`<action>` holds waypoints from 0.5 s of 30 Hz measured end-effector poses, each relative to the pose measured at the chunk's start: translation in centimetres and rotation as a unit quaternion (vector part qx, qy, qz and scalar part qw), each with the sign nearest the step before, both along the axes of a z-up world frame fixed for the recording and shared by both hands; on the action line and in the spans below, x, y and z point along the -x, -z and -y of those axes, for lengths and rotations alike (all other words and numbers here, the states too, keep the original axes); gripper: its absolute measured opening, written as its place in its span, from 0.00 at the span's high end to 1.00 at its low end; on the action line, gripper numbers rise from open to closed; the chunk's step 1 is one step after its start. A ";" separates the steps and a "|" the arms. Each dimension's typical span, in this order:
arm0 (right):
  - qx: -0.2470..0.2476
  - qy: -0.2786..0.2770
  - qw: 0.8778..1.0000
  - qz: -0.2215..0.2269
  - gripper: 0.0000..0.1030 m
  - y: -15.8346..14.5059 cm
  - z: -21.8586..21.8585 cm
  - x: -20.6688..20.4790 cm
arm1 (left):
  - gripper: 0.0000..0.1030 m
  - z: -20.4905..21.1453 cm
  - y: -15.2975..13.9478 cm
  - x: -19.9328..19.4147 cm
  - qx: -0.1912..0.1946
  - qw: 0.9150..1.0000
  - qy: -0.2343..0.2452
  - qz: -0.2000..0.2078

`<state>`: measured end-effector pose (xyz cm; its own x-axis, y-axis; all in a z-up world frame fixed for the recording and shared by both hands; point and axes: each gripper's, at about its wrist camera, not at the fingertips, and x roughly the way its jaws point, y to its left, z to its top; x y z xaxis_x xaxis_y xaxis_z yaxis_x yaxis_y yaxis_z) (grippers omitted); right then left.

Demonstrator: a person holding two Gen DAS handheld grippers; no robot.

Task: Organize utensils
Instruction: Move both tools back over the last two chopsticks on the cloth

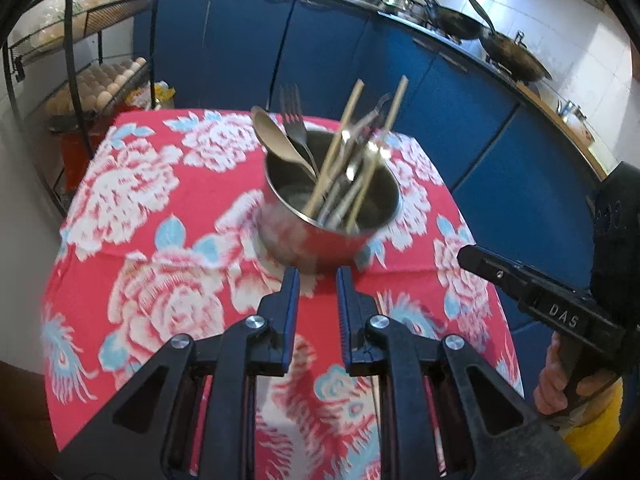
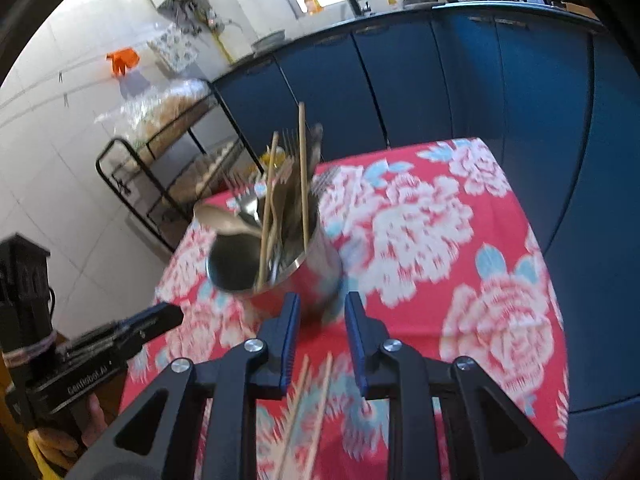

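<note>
Both tongs stand parted and empty: your left gripper [image 1: 318, 280] and right gripper [image 2: 322, 306] hover just short of the steel pot [image 1: 320, 236]. It sits on the floral tablecloth [image 1: 140, 184], holding chopsticks [image 1: 340, 148], a fork [image 1: 292, 112] and a spoon [image 1: 276, 136]. Two more chopsticks [image 2: 308, 404] lie on the cloth beneath your right gripper.

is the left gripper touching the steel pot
Apart. The left wrist view shows red tablecloth between the open left gripper and the steel pot.
</note>
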<state>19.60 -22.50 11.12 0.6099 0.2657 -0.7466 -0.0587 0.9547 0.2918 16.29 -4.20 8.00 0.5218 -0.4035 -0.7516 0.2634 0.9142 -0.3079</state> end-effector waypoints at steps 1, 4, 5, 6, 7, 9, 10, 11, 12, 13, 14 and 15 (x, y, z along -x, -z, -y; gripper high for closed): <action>0.006 -0.001 1.000 -0.004 0.75 0.1 0.0 0.4 | 0.88 0.3 0.2 0.3 -0.002 1.000 0.005 -0.005; 0.017 -0.004 0.999 -0.028 0.75 0.8 0.1 1.6 | 0.88 1.1 1.1 1.1 -0.005 1.000 0.018 -0.022; 0.021 -0.004 0.999 -0.034 0.75 1.0 0.2 1.9 | 0.88 1.3 1.4 1.3 -0.005 0.999 0.021 -0.028; 0.025 -0.005 0.999 -0.041 0.75 1.3 0.2 2.3 | 0.88 1.5 1.6 1.5 -0.005 0.999 0.024 -0.032; 0.026 -0.006 0.999 -0.046 0.74 1.5 0.3 2.5 | 0.88 1.8 1.9 1.7 -0.005 0.999 0.027 -0.038; 0.025 -0.009 0.998 -0.057 0.72 2.1 0.5 3.2 | 0.88 2.5 2.5 2.1 -0.010 0.998 0.035 -0.047; 0.022 -0.010 0.998 -0.061 0.70 2.4 0.6 3.4 | 0.88 2.8 2.7 2.3 -0.013 0.998 0.037 -0.049; 0.019 -0.010 0.998 -0.065 0.69 2.6 0.8 3.8 | 0.88 3.0 2.9 2.5 -0.016 0.998 0.040 -0.051; 0.017 -0.010 0.998 -0.067 0.69 2.8 0.9 4.1 | 0.88 3.4 3.1 2.7 -0.018 0.997 0.043 -0.053; 0.015 -0.010 0.997 -0.069 0.69 3.0 1.0 4.3 | 0.88 3.6 3.2 2.8 -0.020 0.997 0.045 -0.055; 0.015 -0.009 0.997 -0.072 0.69 3.3 1.2 4.7 | 0.88 4.0 3.4 3.0 -0.022 0.997 0.048 -0.057; 0.014 -0.009 0.997 -0.074 0.69 3.4 1.3 4.9 | 0.88 4.2 3.5 3.0 -0.024 0.997 0.050 -0.059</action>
<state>14.74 -23.76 7.72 0.4885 0.2528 -0.8351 -0.0337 0.9619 0.2715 13.24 -8.39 4.46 0.3884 -0.4116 -0.8244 0.3181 0.8996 -0.2993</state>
